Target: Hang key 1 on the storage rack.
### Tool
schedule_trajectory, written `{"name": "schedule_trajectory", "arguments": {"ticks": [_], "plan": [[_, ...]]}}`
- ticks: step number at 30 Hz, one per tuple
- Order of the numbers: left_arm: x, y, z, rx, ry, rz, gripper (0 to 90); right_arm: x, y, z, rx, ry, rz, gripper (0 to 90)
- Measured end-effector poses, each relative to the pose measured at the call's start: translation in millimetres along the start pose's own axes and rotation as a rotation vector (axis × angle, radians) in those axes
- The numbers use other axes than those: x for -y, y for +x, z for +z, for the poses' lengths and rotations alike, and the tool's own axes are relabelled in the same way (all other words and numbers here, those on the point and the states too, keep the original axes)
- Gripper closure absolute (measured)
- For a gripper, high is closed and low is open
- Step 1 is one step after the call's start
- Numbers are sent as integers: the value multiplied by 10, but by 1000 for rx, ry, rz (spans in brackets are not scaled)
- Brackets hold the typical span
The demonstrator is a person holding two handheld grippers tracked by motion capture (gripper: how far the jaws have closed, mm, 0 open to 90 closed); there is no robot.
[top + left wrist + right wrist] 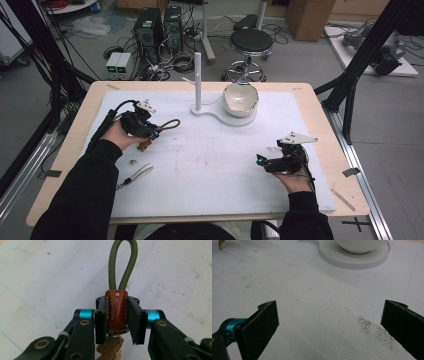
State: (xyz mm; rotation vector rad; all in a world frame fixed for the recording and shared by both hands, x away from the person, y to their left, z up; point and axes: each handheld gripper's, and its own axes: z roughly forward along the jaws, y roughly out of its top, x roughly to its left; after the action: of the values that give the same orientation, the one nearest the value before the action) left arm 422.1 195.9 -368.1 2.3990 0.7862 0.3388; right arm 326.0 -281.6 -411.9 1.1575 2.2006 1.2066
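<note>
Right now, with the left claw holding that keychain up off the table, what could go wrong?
1. The left claw pinches only the brown leather tab of the keychain; the tab looks smooth, so it may slip out.
2. The key hangs loose below the pads and could swing or snag on the way.
3. The green cord loop sticks out sideways and could catch on the white post beside the bowl.

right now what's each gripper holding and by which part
The left gripper clamps a keychain by its brown leather tab, green cord loop pointing away from it. The right gripper is open, holding nothing.
</note>
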Motion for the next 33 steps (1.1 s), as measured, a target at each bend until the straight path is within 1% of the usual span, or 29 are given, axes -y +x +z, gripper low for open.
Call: {"name": "schedule_trajectory", "arguments": {"ticks": [3, 5, 8, 11, 13, 15, 16, 23, 27, 31, 33], "plan": [[-46, 4, -101, -5, -33, -9, 701, 4, -8, -8, -5, -8, 5, 6], [-83, 12, -158, -14, -40, -9, 701, 10, -17, -11, -9, -13, 18, 6], [-149, 34, -221, -24, -40, -1, 701, 17, -40, -18, -12, -17, 21, 6], [-238, 38, -298, -32, -62, -3, 701, 23, -53, -32, -17, -24, 31, 6], [-298, 44, -344, -39, -60, 11, 701, 30, -67, -38, -19, -31, 31, 6], [-327, 42, -362, -43, -63, 12, 701, 33, -74, -46, -19, -38, 35, 6], [-377, 41, -405, -44, -69, 13, 701, 34, -70, -51, -23, -38, 41, 6], [-505, 49, -519, -57, -96, 21, 702, 33, -69, -60, -26, -46, 41, 6], [-555, 69, -560, -63, -101, 21, 702, 34, -73, -60, -25, -45, 47, 6], [-595, 80, -583, -66, -109, 25, 702, 33, -69, -54, -26, -43, 41, 6], [-640, 77, -602, -62, -120, 28, 702, 34, -63, -53, -25, -39, 41, 6]]}}
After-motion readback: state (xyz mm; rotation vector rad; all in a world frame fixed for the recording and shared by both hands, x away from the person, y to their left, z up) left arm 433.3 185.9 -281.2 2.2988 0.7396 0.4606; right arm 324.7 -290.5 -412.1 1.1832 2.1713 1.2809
